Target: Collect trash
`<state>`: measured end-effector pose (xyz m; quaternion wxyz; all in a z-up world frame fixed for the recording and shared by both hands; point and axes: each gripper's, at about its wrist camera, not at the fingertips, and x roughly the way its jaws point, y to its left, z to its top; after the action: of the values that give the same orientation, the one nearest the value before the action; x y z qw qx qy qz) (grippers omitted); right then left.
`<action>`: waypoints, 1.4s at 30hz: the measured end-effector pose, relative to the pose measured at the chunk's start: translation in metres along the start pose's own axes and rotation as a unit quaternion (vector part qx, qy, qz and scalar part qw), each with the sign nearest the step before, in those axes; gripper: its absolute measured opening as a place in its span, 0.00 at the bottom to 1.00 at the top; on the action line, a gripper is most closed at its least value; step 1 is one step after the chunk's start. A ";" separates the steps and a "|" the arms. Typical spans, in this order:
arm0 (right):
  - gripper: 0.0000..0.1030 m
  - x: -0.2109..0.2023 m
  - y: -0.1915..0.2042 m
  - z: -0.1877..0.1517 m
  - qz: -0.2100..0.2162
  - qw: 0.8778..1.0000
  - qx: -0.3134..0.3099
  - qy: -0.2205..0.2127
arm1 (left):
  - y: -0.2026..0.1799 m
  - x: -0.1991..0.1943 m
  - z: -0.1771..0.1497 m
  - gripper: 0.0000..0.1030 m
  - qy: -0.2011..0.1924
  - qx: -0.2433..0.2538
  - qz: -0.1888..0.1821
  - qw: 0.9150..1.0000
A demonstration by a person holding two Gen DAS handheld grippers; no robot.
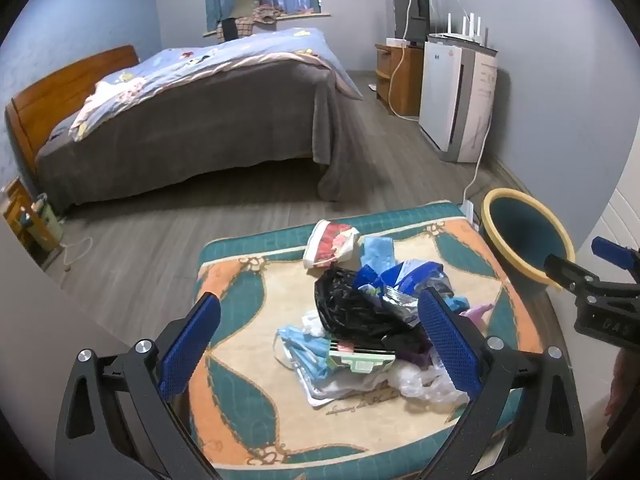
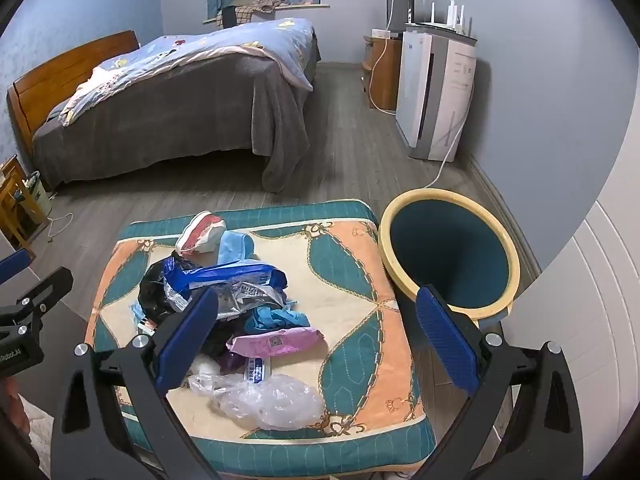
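Both pairs of jaws stood spread wide and held nothing. The left gripper (image 1: 320, 344) hung above the near side of the trash pile (image 1: 372, 320), its blue pads (image 1: 188, 348) framing a black plastic bag (image 1: 348, 304), a blue face mask (image 1: 304, 344) and a pale green packet (image 1: 360, 360). The right gripper (image 2: 316, 340) hovered over the pile's right side, where a pink wrapper (image 2: 276, 340) and a clear plastic bag (image 2: 268, 400) lay. All the trash sat heaped on a teal and orange cushion (image 2: 360, 280). Just beside the cushion's right edge stood a teal bin (image 2: 452, 256) with a yellow rim. Beyond, a bed (image 1: 180, 112) stood on grey flooring.
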<state>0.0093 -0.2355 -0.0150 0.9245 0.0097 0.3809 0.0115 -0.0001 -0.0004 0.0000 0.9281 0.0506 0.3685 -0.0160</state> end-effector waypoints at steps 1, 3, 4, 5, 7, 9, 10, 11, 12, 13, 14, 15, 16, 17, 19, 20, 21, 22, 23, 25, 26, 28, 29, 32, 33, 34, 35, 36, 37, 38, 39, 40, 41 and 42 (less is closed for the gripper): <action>0.95 0.000 0.000 0.000 0.000 1.000 0.000 0.000 | 0.000 0.000 0.000 0.95 0.000 -0.001 0.000 1.000; 0.95 0.000 0.000 0.000 0.000 1.000 0.001 0.001 | -0.002 0.001 0.000 0.95 0.002 -0.001 0.003 1.000; 0.95 0.000 0.000 0.000 0.001 1.000 0.002 0.001 | -0.003 0.001 0.000 0.95 0.002 0.000 0.004 1.000; 0.95 0.000 0.000 0.000 0.001 1.000 0.002 0.001 | 0.001 0.000 0.000 0.95 0.000 -0.007 -0.008 1.000; 0.95 0.000 0.000 -0.001 0.000 1.000 0.003 0.002 | 0.000 0.000 0.000 0.95 0.002 -0.004 -0.007 1.000; 0.95 0.000 0.000 0.000 0.003 1.000 0.002 0.002 | 0.001 0.000 0.000 0.95 0.001 -0.008 -0.009 1.000; 0.95 -0.003 0.004 -0.004 0.004 1.000 0.002 0.003 | 0.001 0.000 0.000 0.95 -0.001 -0.007 -0.010 1.000; 0.95 -0.003 0.006 -0.005 0.004 1.000 0.003 0.004 | 0.001 0.000 -0.001 0.95 -0.004 -0.006 -0.009 1.000; 0.95 -0.003 0.007 -0.007 0.005 1.000 0.003 0.005 | 0.001 0.000 -0.001 0.95 -0.005 -0.005 -0.008 1.000; 0.95 -0.004 0.008 -0.008 0.006 1.000 0.002 0.007 | 0.001 0.001 -0.002 0.95 -0.004 -0.005 -0.007 1.000; 0.95 -0.004 0.008 -0.007 0.006 1.000 0.001 0.007 | 0.001 0.001 -0.007 0.95 -0.004 -0.005 -0.008 1.000; 0.95 -0.002 0.005 -0.001 0.007 1.000 0.001 0.008 | 0.001 0.002 -0.008 0.95 -0.003 -0.006 -0.009 1.000; 0.95 -0.002 0.005 -0.001 0.006 1.000 0.001 0.008 | 0.000 0.004 -0.007 0.95 0.000 -0.007 -0.009 1.000; 0.95 -0.002 0.004 -0.001 0.007 1.000 0.002 0.007 | 0.000 0.004 -0.006 0.95 0.001 -0.008 -0.009 1.000; 0.95 0.000 0.001 -0.001 0.009 1.000 0.004 0.008 | -0.001 0.005 -0.007 0.95 0.001 -0.006 -0.009 1.000; 0.95 0.000 0.001 -0.001 0.009 1.000 0.005 0.008 | -0.002 0.006 -0.008 0.95 0.000 -0.004 -0.009 1.000; 0.95 0.001 0.001 -0.001 0.009 1.000 0.005 0.008 | -0.001 0.005 -0.006 0.95 0.002 -0.005 -0.009 1.000; 0.95 0.000 0.001 -0.001 0.009 1.000 0.005 0.008 | -0.002 0.002 -0.002 0.95 0.004 -0.003 -0.008 1.000; 0.95 0.000 0.001 -0.002 0.009 1.000 0.005 0.008 | -0.002 0.002 0.000 0.95 0.005 -0.002 -0.007 1.000; 0.95 0.000 0.001 -0.002 0.009 1.000 0.004 0.008 | -0.002 0.003 0.000 0.95 0.005 -0.001 -0.007 1.000; 0.95 0.000 0.001 -0.001 0.009 1.000 0.004 0.008 | -0.002 0.003 0.000 0.95 0.005 -0.002 -0.007 1.000; 0.95 0.000 0.001 -0.002 0.009 1.000 0.004 0.008 | -0.002 0.003 0.000 0.95 0.005 -0.002 -0.007 1.000; 0.95 0.000 0.001 -0.002 0.009 1.000 0.004 0.008 | -0.002 0.003 0.000 0.95 0.005 -0.002 -0.007 1.000; 0.95 0.000 0.001 -0.002 0.010 1.000 0.003 0.009 | -0.002 0.003 -0.001 0.95 0.004 -0.002 -0.007 1.000; 0.95 0.000 0.002 -0.001 0.010 1.000 0.003 0.009 | -0.002 0.003 -0.001 0.95 0.004 -0.001 -0.007 1.000; 0.95 0.000 0.002 -0.002 0.010 1.000 0.003 0.009 | -0.002 0.003 -0.001 0.95 0.004 -0.002 -0.007 1.000; 0.95 0.000 0.002 -0.001 0.010 1.000 0.002 0.009 | -0.002 0.003 -0.001 0.95 0.004 -0.001 -0.007 1.000; 0.95 0.000 0.002 -0.002 0.010 1.000 0.002 0.009 | -0.002 0.003 -0.001 0.95 0.004 -0.002 -0.007 1.000; 0.95 0.000 0.002 -0.002 0.009 1.000 0.002 0.009 | -0.002 0.003 -0.001 0.95 0.004 -0.002 -0.007 1.000; 0.95 0.000 0.002 -0.002 0.010 1.000 0.003 0.009 | -0.002 0.003 -0.001 0.95 0.004 -0.002 -0.007 1.000; 0.95 0.000 0.002 -0.002 0.010 1.000 0.003 0.009 | -0.002 0.003 -0.001 0.95 0.004 -0.002 -0.007 1.000; 0.95 0.000 0.002 -0.002 0.010 1.000 0.003 0.009 | -0.002 0.003 -0.001 0.95 0.004 -0.002 -0.007 1.000; 0.95 0.000 0.002 -0.002 0.010 1.000 0.002 0.009 | -0.002 0.003 -0.001 0.95 0.004 -0.002 -0.007 1.000; 0.95 0.000 0.002 -0.002 0.010 1.000 0.003 0.009 | -0.002 0.003 -0.001 0.95 0.004 -0.002 -0.007 1.000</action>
<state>0.0080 -0.2334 -0.0166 0.9207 0.0158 0.3894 0.0199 0.0012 -0.0022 -0.0027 0.9266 0.0459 0.3725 -0.0219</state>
